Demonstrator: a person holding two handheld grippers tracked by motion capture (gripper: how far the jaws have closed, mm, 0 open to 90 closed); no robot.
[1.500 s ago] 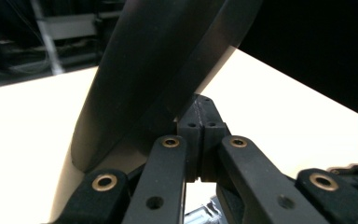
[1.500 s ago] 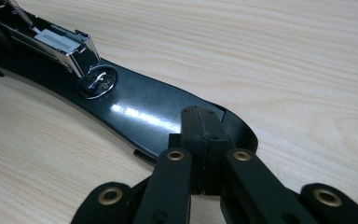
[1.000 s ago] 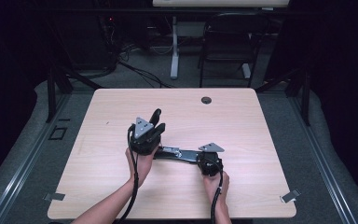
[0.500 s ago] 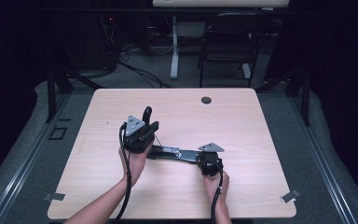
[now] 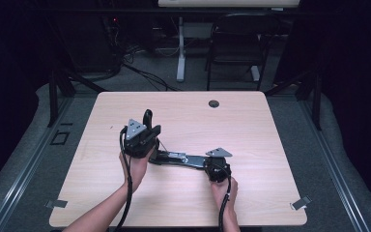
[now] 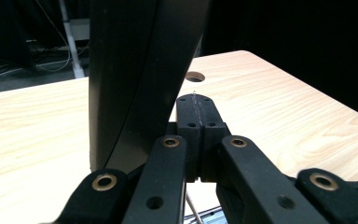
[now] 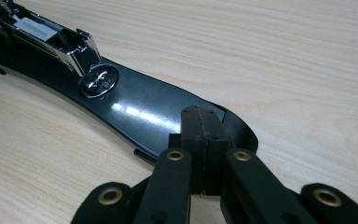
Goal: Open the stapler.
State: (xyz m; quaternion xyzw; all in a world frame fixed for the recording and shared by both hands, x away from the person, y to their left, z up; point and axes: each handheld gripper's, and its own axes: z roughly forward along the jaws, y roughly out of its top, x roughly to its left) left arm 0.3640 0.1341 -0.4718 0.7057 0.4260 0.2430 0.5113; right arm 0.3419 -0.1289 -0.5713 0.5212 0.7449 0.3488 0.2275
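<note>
A black stapler lies folded open in the middle of the table. Its glossy base (image 7: 135,112) and chrome staple channel (image 7: 51,37) lie flat, seen from above as the stapler (image 5: 181,158). Its black top cover (image 5: 148,117) stands nearly upright, and in the left gripper view the cover (image 6: 135,79) rises right beside the jaws. My left gripper (image 5: 147,131) is shut with nothing between its pads (image 6: 196,109), its side against the cover. My right gripper (image 5: 208,163) is shut too, its tips (image 7: 203,121) resting on the free end of the base.
The wooden table (image 5: 251,125) has a round cable hole (image 5: 214,103) near its far edge. Tape marks sit at the front corners (image 5: 300,203). A chair (image 5: 236,43) and cables stand on the dark floor beyond.
My left gripper has shifted a little to the left, and the stapler's cover has swung with it from a rightward lean to nearly upright. The right gripper has stayed put.
</note>
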